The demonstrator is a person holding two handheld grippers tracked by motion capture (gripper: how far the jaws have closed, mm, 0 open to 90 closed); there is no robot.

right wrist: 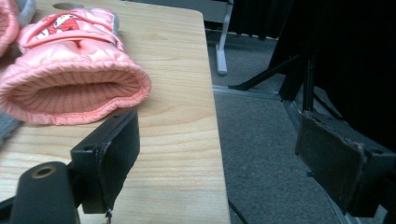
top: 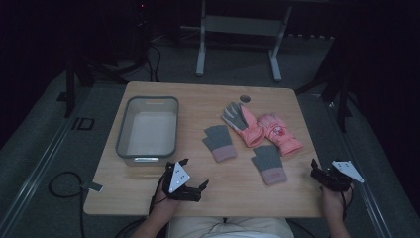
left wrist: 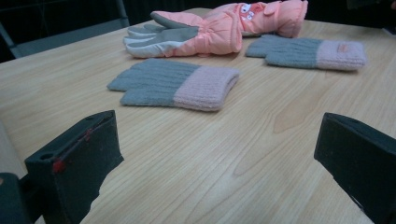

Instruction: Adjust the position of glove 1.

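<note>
Claws point(top: 194, 174) point(top: 317, 171) agape, low beside gloves point(top: 219, 142).

The right gripper point(right wrist: 219, 158) holds its two black fingers point(right wrist: 112, 154) wide apart with nothing between them. The left one hangs over the wooden surface point(right wrist: 177, 154) near its right edge; the right one hangs beyond that edge, over the grey carpeted floor point(right wrist: 261, 140). Just beyond the left one lies a pink padded glove point(right wrist: 70, 79), its ribbed cuff opening turned toward the camera and a printed patch on its far part. Far off on the floor stands a grey metal leg point(right wrist: 223, 42).
</note>
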